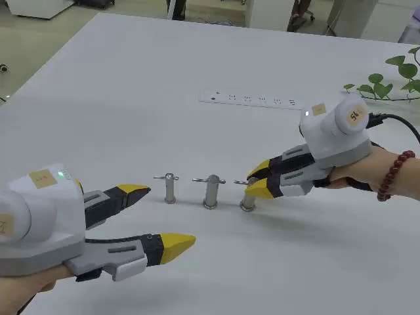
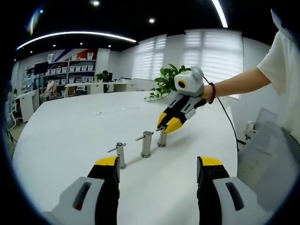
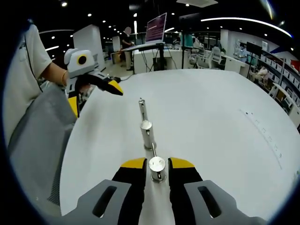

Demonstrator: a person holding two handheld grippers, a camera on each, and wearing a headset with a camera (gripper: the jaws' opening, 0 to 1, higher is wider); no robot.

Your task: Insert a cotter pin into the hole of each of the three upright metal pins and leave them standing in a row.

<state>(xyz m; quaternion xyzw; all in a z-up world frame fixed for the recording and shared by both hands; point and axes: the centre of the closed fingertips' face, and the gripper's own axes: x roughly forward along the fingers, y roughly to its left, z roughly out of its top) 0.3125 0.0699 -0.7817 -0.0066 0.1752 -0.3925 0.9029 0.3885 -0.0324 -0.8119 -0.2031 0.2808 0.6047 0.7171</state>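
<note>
Head view puts the left gripper (image 1: 157, 216) nearest, low at the left over the white table (image 1: 295, 262). Its yellow-tipped jaws are spread wide with nothing between them.

Just beyond its tips, three metal pins stand upright in a row on the table, each apart from the next. The first metal pin (image 1: 170, 190) carries a cotter pin (image 1: 165, 177) crosswise through its top. The middle metal pin (image 1: 210, 193) has a second cotter pin (image 1: 209, 180) set the same way.

At the third metal pin (image 1: 247, 203) sits the right gripper (image 1: 258, 180), with a bead bracelet (image 1: 394, 174) on the wrist behind it. Its jaws are drawn narrow about the pin's head (the right gripper view has the round top sitting between the two yellow tips). Whether the pads press on it I cannot tell. A thin third cotter pin (image 1: 240, 182) juts from beside that head toward the middle one; whether it passes through the hole is hidden.

Farther back a white power strip (image 1: 252, 100) lies flat on the table. Green plant leaves (image 1: 394, 79) trail at the far right edge.
</note>
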